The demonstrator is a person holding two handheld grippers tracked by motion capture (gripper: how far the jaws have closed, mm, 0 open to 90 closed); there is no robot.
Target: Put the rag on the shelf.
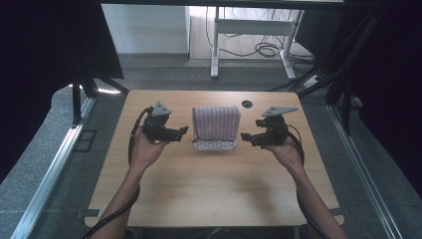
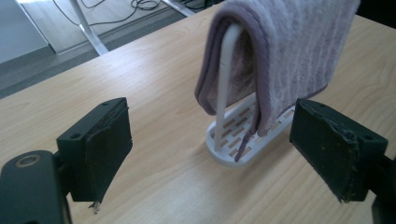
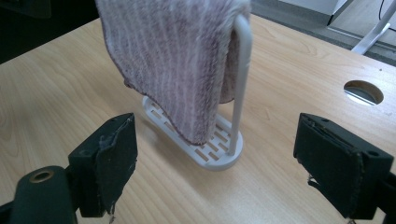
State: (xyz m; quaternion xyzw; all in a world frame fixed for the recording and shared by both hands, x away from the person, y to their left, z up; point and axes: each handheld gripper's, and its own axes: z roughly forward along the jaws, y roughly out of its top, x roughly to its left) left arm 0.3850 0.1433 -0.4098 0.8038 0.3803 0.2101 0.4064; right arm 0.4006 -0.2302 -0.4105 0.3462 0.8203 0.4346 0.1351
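1. A towel draped over a white rack stands mid-desk, the sole obstacle.
2. Bare wood separates the rack from the left tool and the right tool.
3. The near desk lies open.

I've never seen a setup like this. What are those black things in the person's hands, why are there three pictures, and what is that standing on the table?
A person sits at a wooden table and holds a hand-operated tool in each hand: the left gripper and the right gripper. Each has two black jaws that can pinch things. One picture is taken from above, looking down on the table. The other two come from small cameras riding on each gripper, looking out between its own jaws. On the table stands a white rack with a slotted base, and a striped purplish towel hangs over its hoop. Both grippers are open and hold nothing; they sit on either side of the rack, pointing at it.
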